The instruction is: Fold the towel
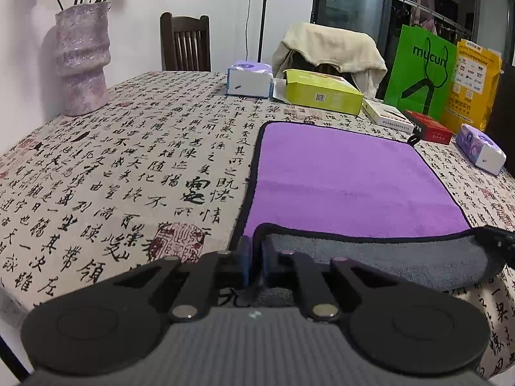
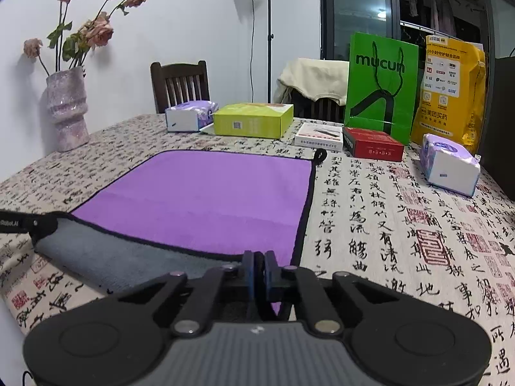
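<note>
Left gripper [image 1: 255,265] pinches the towel's [image 1: 347,180] near-left corner, jaws closed on the hem. Towel lies purple-side up mid-table, near edge lifted and rolled, grey underside showing. Right gripper [image 2: 260,268] pinches the towel's near-right corner. Boxes [image 2: 254,119] sit beyond the towel.

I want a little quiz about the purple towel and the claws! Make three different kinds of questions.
1. True or false: both claws pinch the near edge of the towel.
2. What colour is the towel's lifted underside? A) grey B) green C) red
3. Fill in: at the table's far left stands a ___ of flowers.

Key:
1. True: the left claw and right claw are each shut on a near corner.
2. A: grey.
3. Vase.
</note>
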### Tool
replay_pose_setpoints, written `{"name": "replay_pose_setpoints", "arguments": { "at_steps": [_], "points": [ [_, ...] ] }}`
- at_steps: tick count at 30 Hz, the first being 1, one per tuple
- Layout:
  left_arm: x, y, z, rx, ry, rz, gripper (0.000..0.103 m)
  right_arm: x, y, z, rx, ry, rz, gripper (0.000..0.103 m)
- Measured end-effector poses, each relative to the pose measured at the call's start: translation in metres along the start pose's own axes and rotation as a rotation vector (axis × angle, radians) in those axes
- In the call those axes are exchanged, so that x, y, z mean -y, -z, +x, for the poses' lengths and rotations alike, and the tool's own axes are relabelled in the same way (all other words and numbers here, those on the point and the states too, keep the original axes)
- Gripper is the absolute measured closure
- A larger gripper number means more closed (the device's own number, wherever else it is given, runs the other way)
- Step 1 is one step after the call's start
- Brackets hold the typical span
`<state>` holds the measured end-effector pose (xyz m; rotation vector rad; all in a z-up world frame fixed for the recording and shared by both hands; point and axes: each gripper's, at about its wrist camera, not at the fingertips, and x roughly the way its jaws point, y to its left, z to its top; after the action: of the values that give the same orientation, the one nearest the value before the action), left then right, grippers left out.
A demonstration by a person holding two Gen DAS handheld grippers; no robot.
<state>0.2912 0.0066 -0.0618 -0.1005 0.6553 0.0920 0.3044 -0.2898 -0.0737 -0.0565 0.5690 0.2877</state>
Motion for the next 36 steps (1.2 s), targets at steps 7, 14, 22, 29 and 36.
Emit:
{"name": "replay_pose_setpoints", "arguments": {
  "at_steps": [7, 14, 22, 29, 36],
  "points": [
    [0.001, -0.018, -0.001, 0.039, -0.003, -0.02, 0.097, 0.004, -0.018, 0.004, 0.031, -0.008, -0.021, 0.098],
    [0.002, -0.048, 0.019, 0.058, 0.002, -0.044, 0.097, 0.011, -0.046, 0.024, 0.064, -0.004, -0.046, 0.098],
    [0.003, -0.093, 0.055, 0.07, 0.011, -0.065, 0.097, 0.024, -0.091, 0.064, 0.095, -0.012, -0.053, 0.098],
    [0.003, -0.127, 0.101, 0.035, 0.01, -0.109, 0.097, 0.042, -0.122, 0.113, 0.074, -0.03, -0.018, 0.099],
    [0.003, -0.152, 0.146, 0.007, 0.003, -0.136, 0.097, 0.052, -0.148, 0.161, 0.046, -0.02, -0.005, 0.099]
  ]
}}
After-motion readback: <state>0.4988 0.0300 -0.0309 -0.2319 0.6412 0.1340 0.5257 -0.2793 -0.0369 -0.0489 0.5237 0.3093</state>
